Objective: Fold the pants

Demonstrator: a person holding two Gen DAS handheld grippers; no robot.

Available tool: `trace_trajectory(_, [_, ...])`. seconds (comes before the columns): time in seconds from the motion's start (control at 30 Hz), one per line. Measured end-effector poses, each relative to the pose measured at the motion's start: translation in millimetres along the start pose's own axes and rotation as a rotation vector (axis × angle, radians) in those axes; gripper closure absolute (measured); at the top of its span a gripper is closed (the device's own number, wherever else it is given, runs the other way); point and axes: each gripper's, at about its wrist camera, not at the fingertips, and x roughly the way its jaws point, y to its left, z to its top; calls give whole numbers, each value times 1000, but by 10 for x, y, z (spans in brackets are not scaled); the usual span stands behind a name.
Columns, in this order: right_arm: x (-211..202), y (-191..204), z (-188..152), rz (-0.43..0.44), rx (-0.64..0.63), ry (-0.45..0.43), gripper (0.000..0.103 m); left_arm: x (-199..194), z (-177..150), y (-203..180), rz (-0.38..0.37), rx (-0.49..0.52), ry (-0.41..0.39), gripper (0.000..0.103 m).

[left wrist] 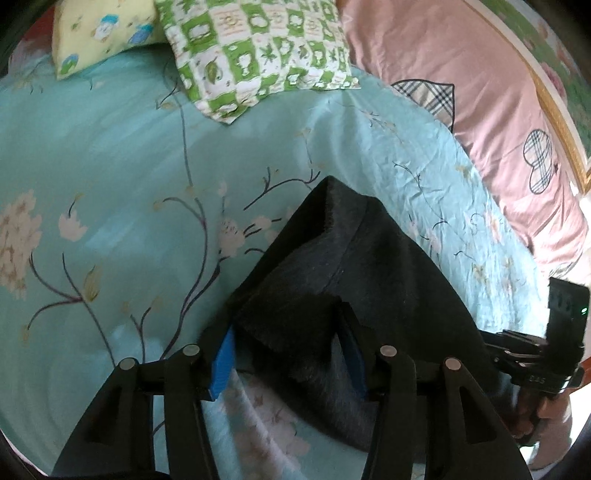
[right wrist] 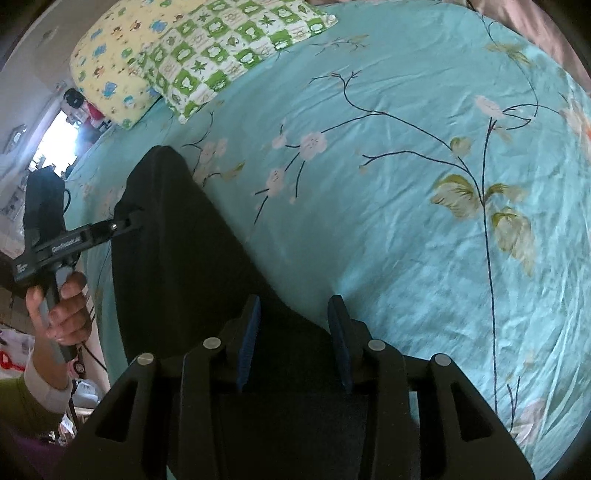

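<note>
The pants (left wrist: 362,273) are dark, nearly black, and lie folded on the turquoise flowered bedsheet (left wrist: 110,177). In the left wrist view my left gripper (left wrist: 288,362) stands open with its blue pads on either side of a raised fold of the pants. In the right wrist view the pants (right wrist: 177,251) stretch from the lower middle up to the left. My right gripper (right wrist: 293,339) is open, its jaws apart over the pants' right edge. The left gripper (right wrist: 125,223) also shows there at the pants' left edge, held by a hand (right wrist: 62,306).
A green checked pillow (left wrist: 258,51) and a yellow cartoon pillow (left wrist: 99,33) lie at the head of the bed. A pink quilt (left wrist: 480,110) with plaid patches runs along the right side. The right gripper's body (left wrist: 546,354) shows at the far right. Room clutter (right wrist: 44,140) lies beyond the bed's left edge.
</note>
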Motion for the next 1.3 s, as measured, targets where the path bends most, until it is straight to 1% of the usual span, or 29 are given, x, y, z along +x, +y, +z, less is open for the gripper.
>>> trace_trajectory(0.1, [6,40,15,-4,-13,16,62,-4,5,-62,6,31,-15,61])
trace_trajectory(0.2, [-39,62,10,18,-18,10,62,-10,-3,-68,3,34,-17,62])
trace_trajectory(0.27, [-54,86,-15,29,-32,3,62,-24,-8,-54,-12,30,-18,62])
trace_trajectory(0.43, [-70,218,-68,-11,-125,1,61,-23,11,-27,-26,25,-9,61])
trace_trajectory(0.53, [-32,251,-51,-15,-167,24,61,26,38,-39,-20,22,-6,60])
trace_trajectory(0.6, [38,261,-37,-25,-175,45,61,65,47,-33,-34,4,-16,68])
trace_trajectory(0.67, [82,247,-23,-26,-141,58,64,39,34,-46,-46,4,-36,74])
trace_trajectory(0.7, [61,259,-25,-30,-141,58,75,2,20,-61,-48,10,-49,79])
trace_trajectory(0.73, [9,277,-35,-35,-141,50,85,-42,7,-73,-51,14,-60,82])
trace_trajectory(0.77, [-38,292,-44,-44,-137,37,88,-116,-5,-87,-62,16,-71,85])
trace_trajectory(0.8, [-136,319,-67,-66,-133,7,97,-223,-16,-99,-76,18,-88,86])
trace_trajectory(0.83, [-228,344,-75,-88,-126,-25,97,-334,-28,-112,-85,19,-108,86])
trace_trajectory(0.9, [-410,407,-71,-96,-111,-99,98,-652,-71,-134,-121,24,-170,86])
trace_trajectory(0.93, [-529,465,-64,-106,-106,-148,98,-749,-82,-141,-127,28,-188,86])
trace_trajectory(0.97, [-589,518,-57,-125,-111,-175,98,-881,-93,-139,-135,34,-215,86])
trace_trajectory(1.07, [-652,624,-17,-177,-124,-235,98,-1046,-96,-93,-141,52,-257,86])
trace_trajectory(1.13, [-601,614,17,-188,-103,-262,98,-993,-88,-45,-112,77,-260,86])
trace_trajectory(1.23, [-421,577,35,-194,-66,-270,98,-730,-88,71,-83,76,-208,86])
trace_trajectory(1.3, [-268,591,9,-226,-53,-265,98,-549,-145,131,-42,83,-174,86])
